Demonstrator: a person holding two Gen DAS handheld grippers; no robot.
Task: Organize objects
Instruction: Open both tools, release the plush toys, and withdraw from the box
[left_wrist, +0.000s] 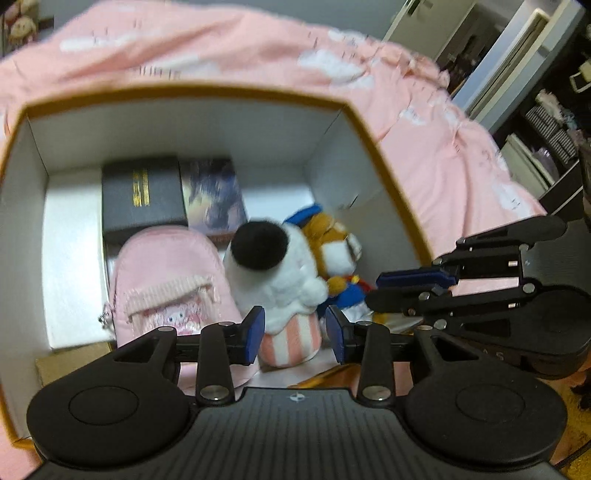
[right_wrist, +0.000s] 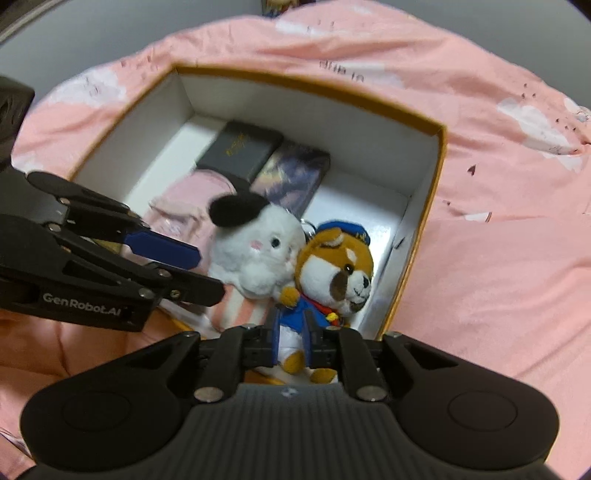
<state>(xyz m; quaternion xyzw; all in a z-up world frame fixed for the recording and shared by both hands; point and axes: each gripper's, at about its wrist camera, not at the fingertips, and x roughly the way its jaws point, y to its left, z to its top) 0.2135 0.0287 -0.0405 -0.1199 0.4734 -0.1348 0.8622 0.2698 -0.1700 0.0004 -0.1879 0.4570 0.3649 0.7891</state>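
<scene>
- The white plush toy (left_wrist: 273, 280) with a black cap and a pink-and-white striped base stands in the box (left_wrist: 229, 125). Its long axis runs from the striped base at the near wall up to the cap, leaning toward the far wall, and in the right wrist view its face turns toward the dog.
- My left gripper (left_wrist: 295, 332) sits with its blue pads on either side of the striped base with small gaps showing, so it is partly open and not pressing.
- My right gripper (right_wrist: 291, 347) is narrowed onto the plush dog (right_wrist: 332, 273), pads pressing the white-and-blue body just above the feet. The dog is upright beside the white toy, touching it, blue cap up, snout toward the right wall.
- A pink pouch (left_wrist: 166, 288) lies left of the white toy. A black case (left_wrist: 142, 192) with gold lettering too blurred to read and a dark printed box (left_wrist: 214, 195) lie side by side toward the far wall.
- The box is white inside with an orange-brown rim and rests on a bed covered by a pink blanket (right_wrist: 498, 221) with white cloud shapes and small dark writing I cannot read.
- The left gripper's side reads "GenRobot.AI" in the right wrist view.
- Shelves (left_wrist: 546, 140) with clutter stand past the bed.
</scene>
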